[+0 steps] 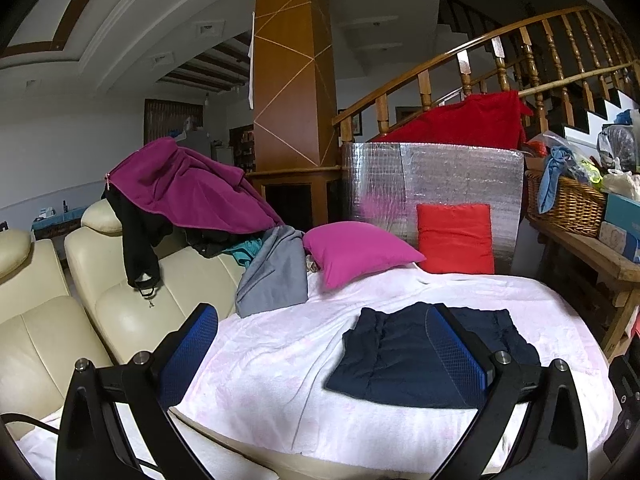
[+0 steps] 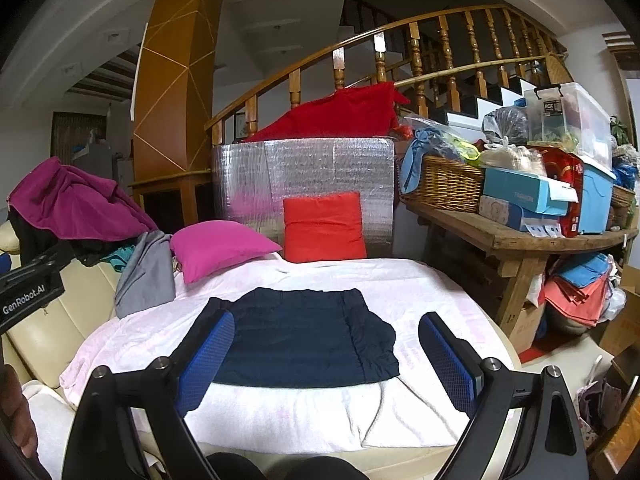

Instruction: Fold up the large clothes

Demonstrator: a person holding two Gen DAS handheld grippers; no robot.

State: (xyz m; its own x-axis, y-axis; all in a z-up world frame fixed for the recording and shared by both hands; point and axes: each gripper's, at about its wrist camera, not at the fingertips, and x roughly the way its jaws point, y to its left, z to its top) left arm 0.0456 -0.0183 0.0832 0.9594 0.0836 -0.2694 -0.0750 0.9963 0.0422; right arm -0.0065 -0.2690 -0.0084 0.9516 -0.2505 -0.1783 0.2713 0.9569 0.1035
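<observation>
A dark navy garment [image 2: 304, 340] lies folded into a flat rectangle on the white blanket [image 2: 280, 416]; it also shows in the left wrist view [image 1: 396, 356]. My left gripper [image 1: 320, 352] is open and empty, held above the blanket to the left of the garment. My right gripper [image 2: 326, 360] is open and empty, held above the garment's near edge. A pile of clothes with a purple fleece [image 1: 188, 188], a black piece [image 1: 136, 236] and a grey piece [image 1: 276, 272] lies on the cream sofa [image 1: 120, 320].
A pink cushion [image 2: 220, 246] and a red cushion [image 2: 324, 228] rest against a silver foil panel [image 2: 320, 168] at the back. A wooden bench [image 2: 520, 236] on the right holds a wicker basket [image 2: 444, 184] and boxes. A staircase rail rises behind.
</observation>
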